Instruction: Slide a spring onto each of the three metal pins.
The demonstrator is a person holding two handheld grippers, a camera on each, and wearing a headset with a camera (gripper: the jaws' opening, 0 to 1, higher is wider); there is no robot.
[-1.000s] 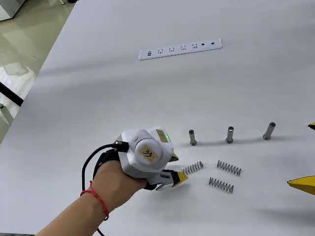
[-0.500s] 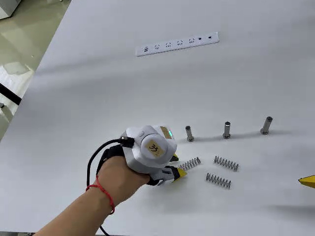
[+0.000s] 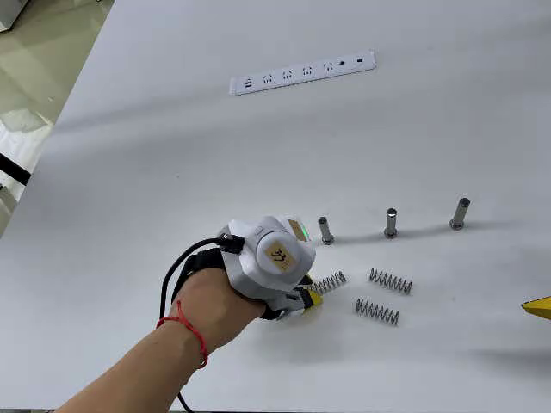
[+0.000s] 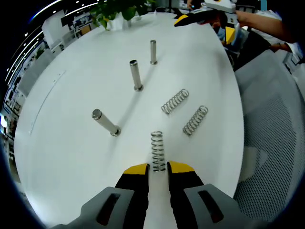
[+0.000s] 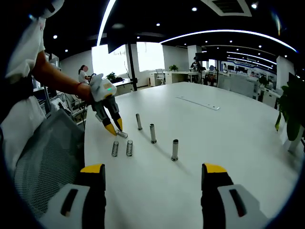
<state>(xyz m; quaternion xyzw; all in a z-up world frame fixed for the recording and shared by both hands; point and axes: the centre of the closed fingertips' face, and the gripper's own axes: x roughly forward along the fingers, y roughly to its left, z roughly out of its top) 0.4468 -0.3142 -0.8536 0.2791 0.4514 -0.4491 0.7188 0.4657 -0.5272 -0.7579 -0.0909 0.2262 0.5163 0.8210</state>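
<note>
Three upright metal pins stand in a row on the white table. Below them lie three springs. My left gripper has its yellow tips drawn in on the near end of the left spring, which lies flat on the table. The other two springs lie free to its right. My right gripper is wide open and holds nothing; one of its yellow tips pokes in at the right edge of the head view.
A white power strip lies far back on the table. A grey mesh chair stands beside the table's edge. Office desks and a person sit in the background of the right gripper view.
The left gripper's jaws have narrowed around the end of the left spring. The head camera has drifted, shifting the whole picture.
</note>
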